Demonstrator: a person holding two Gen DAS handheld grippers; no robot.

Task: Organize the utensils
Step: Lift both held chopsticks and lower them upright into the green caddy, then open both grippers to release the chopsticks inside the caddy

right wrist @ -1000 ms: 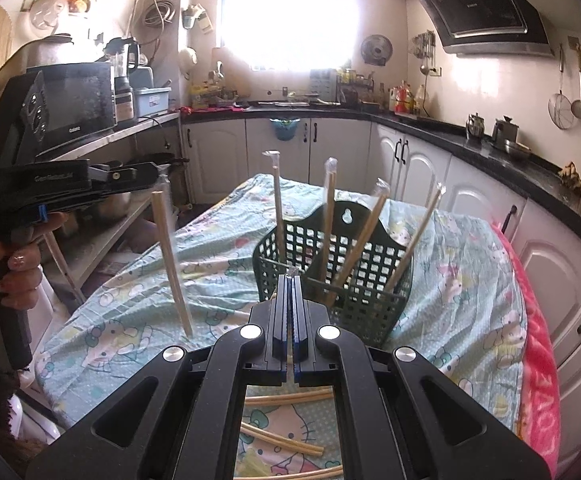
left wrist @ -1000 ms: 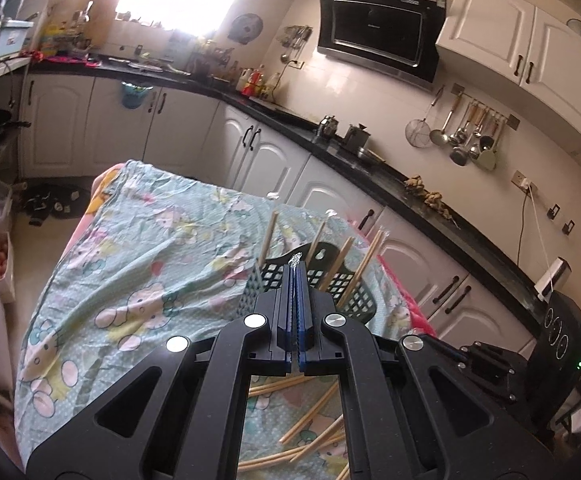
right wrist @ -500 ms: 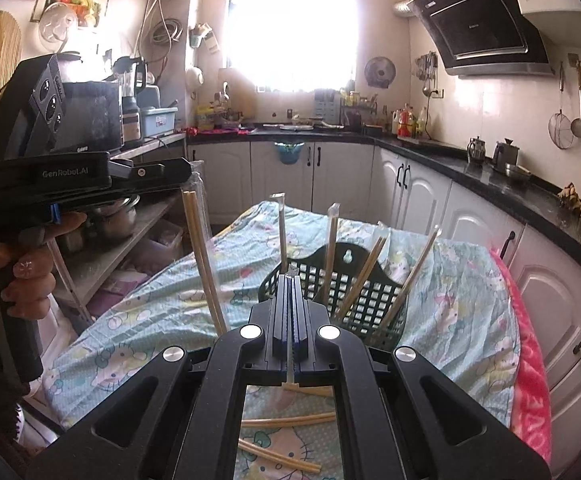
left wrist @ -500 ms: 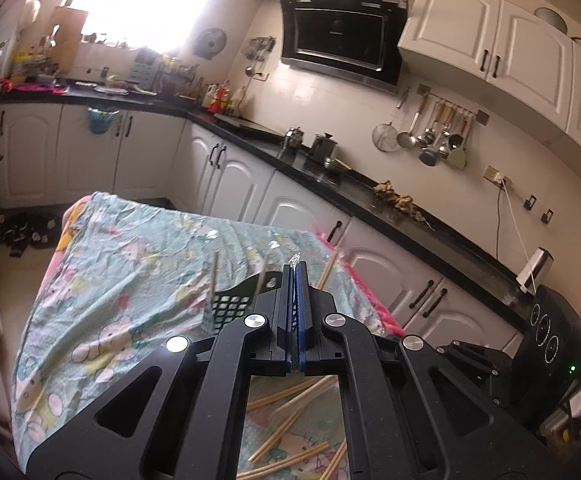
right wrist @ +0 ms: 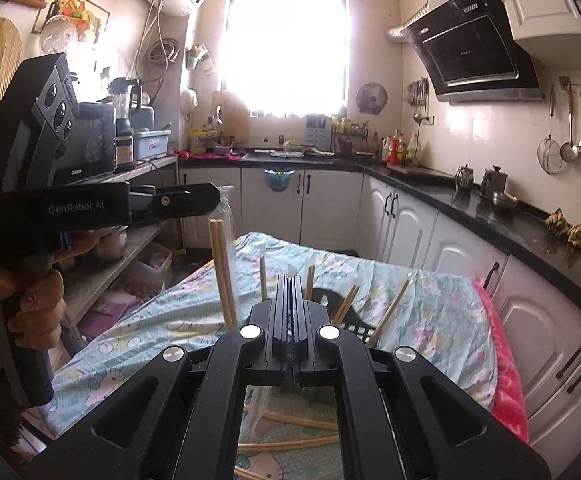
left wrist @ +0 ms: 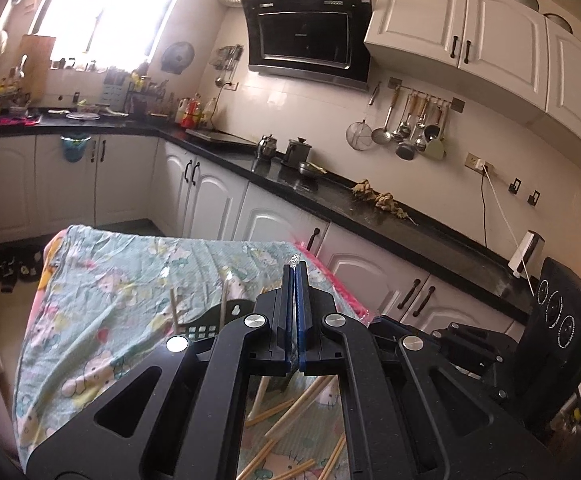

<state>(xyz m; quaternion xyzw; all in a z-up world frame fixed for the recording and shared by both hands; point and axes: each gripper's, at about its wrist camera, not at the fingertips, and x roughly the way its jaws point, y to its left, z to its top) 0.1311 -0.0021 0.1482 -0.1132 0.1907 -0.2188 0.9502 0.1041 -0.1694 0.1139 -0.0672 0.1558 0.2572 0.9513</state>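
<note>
A kitchen with white cabinets and black counters surrounds a worktop [right wrist: 430,304] draped in a pale green cartoon-print cloth. The left hand-held gripper [right wrist: 220,200] is clenched on a pair of wooden chopsticks in a clear sleeve [right wrist: 222,272], hanging near vertical. The right hand-held gripper [right wrist: 289,280] is clenched on clear wrapping. Four chopsticks stand upright in the black plastic mesh basket [right wrist: 350,320]; several loose ones [right wrist: 290,446] lie flat beneath the grippers.
</note>
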